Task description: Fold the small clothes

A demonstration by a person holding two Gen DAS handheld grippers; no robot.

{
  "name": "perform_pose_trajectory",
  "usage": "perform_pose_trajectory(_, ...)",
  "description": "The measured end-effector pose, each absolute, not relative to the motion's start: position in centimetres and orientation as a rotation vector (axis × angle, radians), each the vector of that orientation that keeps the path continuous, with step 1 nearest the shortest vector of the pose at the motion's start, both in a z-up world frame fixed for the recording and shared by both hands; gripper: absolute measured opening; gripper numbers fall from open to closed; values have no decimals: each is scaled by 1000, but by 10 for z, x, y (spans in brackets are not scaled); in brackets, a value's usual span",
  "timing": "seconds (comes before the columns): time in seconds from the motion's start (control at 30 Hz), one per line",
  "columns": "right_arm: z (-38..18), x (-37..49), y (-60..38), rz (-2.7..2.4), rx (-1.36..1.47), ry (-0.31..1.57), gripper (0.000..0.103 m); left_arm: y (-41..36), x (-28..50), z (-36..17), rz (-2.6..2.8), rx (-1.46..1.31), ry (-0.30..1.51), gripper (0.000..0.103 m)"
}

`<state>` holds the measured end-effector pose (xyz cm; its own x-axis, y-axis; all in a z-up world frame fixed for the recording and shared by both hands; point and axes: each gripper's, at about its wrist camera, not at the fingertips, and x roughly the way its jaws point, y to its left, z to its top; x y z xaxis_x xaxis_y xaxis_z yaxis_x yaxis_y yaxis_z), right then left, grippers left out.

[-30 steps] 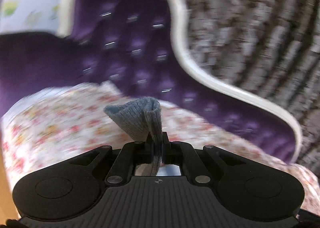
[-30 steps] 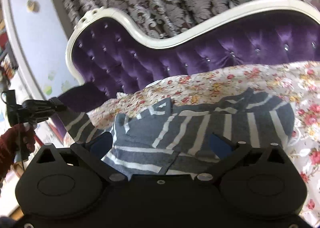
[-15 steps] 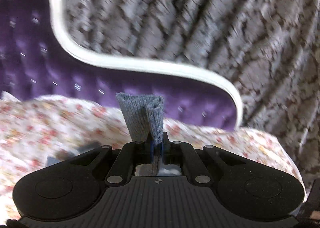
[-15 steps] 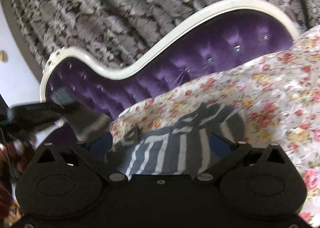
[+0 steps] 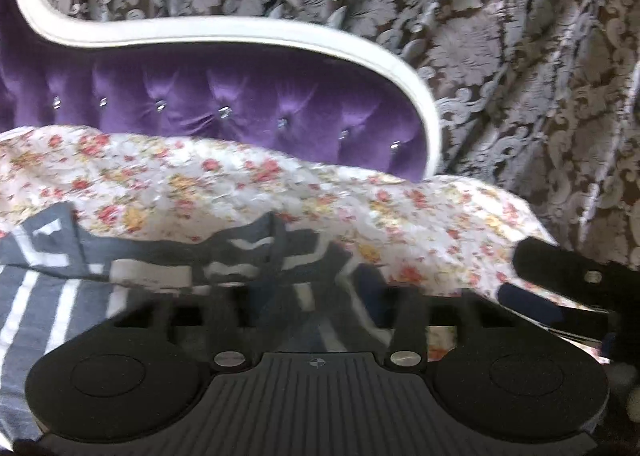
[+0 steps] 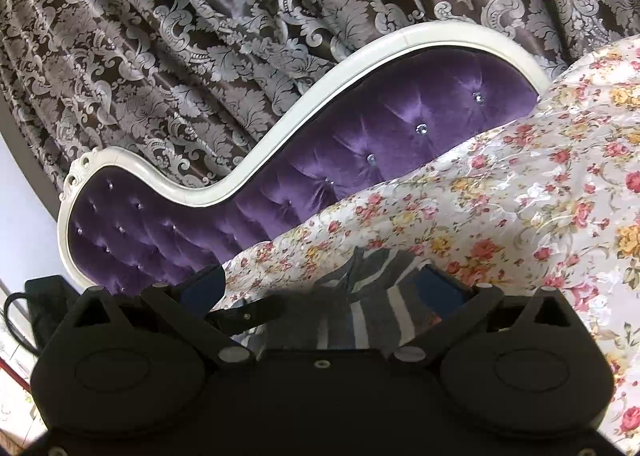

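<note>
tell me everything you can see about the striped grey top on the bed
The striped top is a small dark grey knit garment with white stripes, soft and limp. It lies rumpled on the floral bedspread, in front of the purple tufted headboard; a folded-over part near its upper edge shows crossing stripes. The left hand-held gripper, jaws just opened, sits over it, fabric showing blurred between the fingers with no grip visible. The right hand-held gripper is open, with one end of the top between its fingers.

Purple tufted sofa back (image 6: pixel 360 159), floral cover (image 6: pixel 520 195), damask curtain (image 6: pixel 200 35)
</note>
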<state>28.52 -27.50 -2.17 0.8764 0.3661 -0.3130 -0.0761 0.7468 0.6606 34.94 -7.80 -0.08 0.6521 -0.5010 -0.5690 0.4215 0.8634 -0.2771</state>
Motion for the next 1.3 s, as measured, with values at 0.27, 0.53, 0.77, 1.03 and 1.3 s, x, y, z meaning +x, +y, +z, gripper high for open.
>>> perform_pose_trajectory(0.27, -28, 291, -275, 232, 684, 474, 103, -48, 331, 16, -451, -94, 662, 75)
perform_pose_trajectory(0.53, -40, 302, -258, 277, 656, 554, 103, 5, 300, -20, -305, 1, 767, 77)
perform_pose_trajectory(0.77, -49, 313, -228, 325, 533, 595, 103, 41, 278, -55, -217, 76, 830, 77)
perform_pose_trajectory(1.03, -70, 320, -204, 318, 412, 654, 103, 49, 265, -64, -212, 90, 795, 85)
perform_pose_trajectory(1.3, -74, 321, -190, 325, 359, 646, 94, 49, 255, -71, -242, 93, 846, 97)
